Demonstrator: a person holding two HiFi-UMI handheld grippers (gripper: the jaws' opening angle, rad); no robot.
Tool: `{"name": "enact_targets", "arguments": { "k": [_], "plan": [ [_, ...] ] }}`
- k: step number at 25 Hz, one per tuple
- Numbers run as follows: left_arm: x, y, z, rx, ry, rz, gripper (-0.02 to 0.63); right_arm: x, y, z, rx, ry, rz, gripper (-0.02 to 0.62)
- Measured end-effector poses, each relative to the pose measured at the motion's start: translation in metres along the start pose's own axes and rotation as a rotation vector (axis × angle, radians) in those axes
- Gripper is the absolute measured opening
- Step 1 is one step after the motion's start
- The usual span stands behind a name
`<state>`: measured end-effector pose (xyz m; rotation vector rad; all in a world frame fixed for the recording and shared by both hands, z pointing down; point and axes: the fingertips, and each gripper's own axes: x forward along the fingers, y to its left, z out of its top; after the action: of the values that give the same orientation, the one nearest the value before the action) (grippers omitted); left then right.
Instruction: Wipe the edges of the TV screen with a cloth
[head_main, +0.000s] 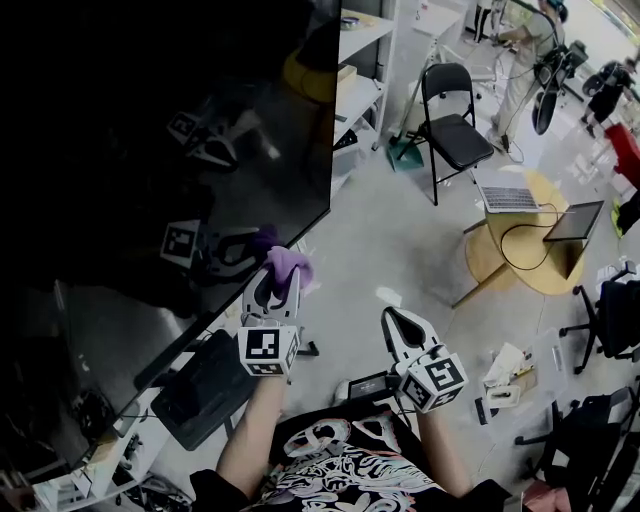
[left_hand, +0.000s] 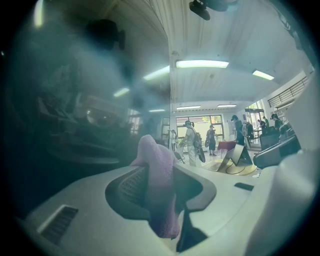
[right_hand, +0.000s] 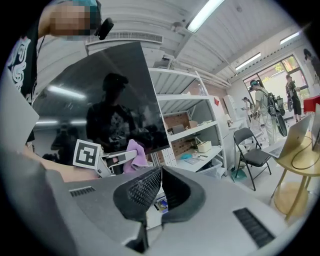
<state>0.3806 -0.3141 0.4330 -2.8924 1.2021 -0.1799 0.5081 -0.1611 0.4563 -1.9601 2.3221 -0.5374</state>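
L claw (head_main: 280, 278) tight on purple cloth (head_main: 290, 262) at TV screen (head_main: 150, 150) btm edge; R claw (head_main: 397, 318) closed, empty.

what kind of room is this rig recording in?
Probably a shared lab or workshop-style office, not a home. It has open white shelving with boxes beside a large TV screen, a black folding chair, and a round wooden table holding an open laptop.
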Motion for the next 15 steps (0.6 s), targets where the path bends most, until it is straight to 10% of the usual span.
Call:
{"name": "enact_targets", "arguments": {
  "k": [15],
  "plan": [
    [0.036,-0.017,0.005,-0.018,0.003,-0.048,0.14,-0.001,-0.022,0.004,0.014,-0.003,-0.039,0.029]
  ]
}}
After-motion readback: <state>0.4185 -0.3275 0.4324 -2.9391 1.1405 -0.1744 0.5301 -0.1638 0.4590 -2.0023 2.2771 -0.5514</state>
